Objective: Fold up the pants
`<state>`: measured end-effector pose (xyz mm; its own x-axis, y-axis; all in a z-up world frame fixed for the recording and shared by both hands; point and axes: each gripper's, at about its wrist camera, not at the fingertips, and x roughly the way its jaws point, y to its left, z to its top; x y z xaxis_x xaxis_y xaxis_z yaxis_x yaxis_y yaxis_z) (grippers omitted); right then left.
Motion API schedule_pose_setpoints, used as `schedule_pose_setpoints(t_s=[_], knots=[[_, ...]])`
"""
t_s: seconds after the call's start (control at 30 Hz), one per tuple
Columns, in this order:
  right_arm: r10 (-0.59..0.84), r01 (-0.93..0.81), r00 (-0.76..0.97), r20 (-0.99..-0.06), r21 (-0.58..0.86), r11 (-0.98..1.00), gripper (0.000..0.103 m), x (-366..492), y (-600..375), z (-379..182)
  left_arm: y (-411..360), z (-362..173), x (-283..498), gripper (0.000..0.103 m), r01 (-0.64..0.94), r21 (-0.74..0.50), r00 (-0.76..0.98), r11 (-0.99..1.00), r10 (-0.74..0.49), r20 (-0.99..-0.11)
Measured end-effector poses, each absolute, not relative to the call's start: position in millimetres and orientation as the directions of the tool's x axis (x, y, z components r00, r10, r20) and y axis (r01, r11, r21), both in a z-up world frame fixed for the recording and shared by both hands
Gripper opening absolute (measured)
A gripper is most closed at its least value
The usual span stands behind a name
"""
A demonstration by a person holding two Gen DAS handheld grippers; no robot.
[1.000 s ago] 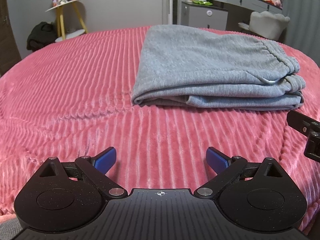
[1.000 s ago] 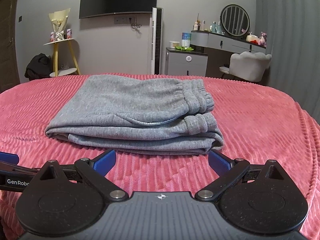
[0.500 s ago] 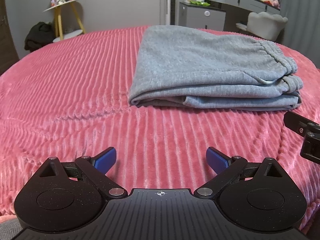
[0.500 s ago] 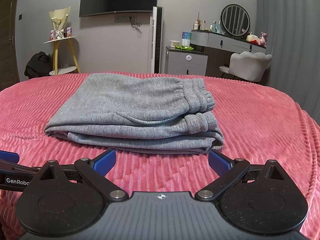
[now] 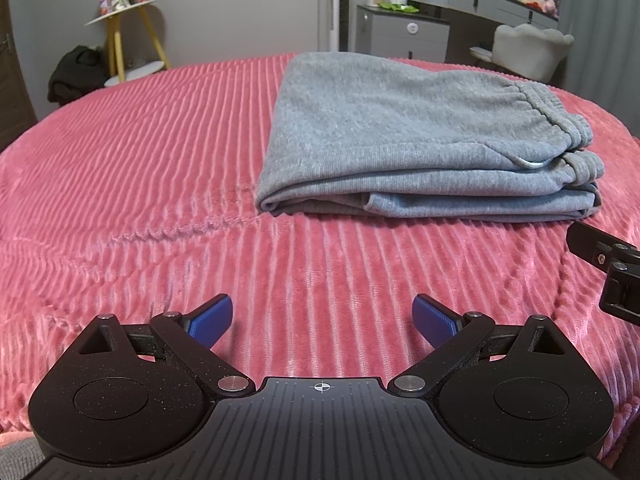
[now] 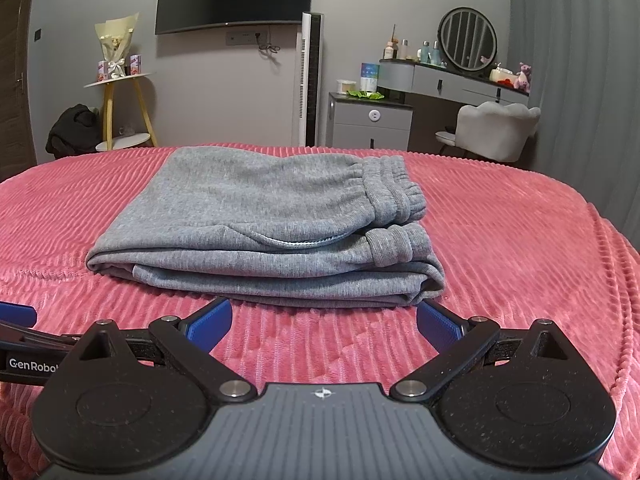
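On the pink ribbed plush bed cover (image 6: 520, 248) lie the grey knitted sweatpants (image 6: 272, 216), folded into a thick flat bundle of several layers, with the elastic waistband (image 6: 396, 192) on the right end of the bundle and the rounded fold on the left end. In front of the bundle, on the near side, the left tool (image 5: 322, 320) hovers above the bed cover with its blue-padded fingers (image 5: 210, 318) spread wide and nothing between them; it is apart from the cloth. The right tool (image 6: 324, 322) is also spread wide and empty, close to the near edge of the bundle at its right part, but I cannot tell if a pad touches the cloth. To the left of the bundle the bed cover has a small ridge of wrinkles (image 5: 160, 236). I judge that the folding is nearly complete or complete, because the bundle looks compact and even. The risk from here is to disturb it: if a tool moves forward low, a finger can catch the loose lower layer at the near edge and pull it out, so the layers slide open. The soft plush can also drag with the tool and shift the whole bundle. The waistband end is thick, so it may spring up if it is pushed.
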<state>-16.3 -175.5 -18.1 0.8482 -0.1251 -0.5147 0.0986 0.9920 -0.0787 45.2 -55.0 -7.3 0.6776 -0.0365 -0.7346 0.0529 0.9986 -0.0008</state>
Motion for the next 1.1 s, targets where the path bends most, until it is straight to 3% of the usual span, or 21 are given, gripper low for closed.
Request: schedule_pose_setpoints(t_s=[1.1], knots=[[-0.126,0.098,0.848,-0.515,-0.081,0.992,0.099,-17.3,-175.4,-18.2,-54.9,-8.1,45.9,0.1,0.044,-0.005,0.676,0.999,-0.033,-0.736]])
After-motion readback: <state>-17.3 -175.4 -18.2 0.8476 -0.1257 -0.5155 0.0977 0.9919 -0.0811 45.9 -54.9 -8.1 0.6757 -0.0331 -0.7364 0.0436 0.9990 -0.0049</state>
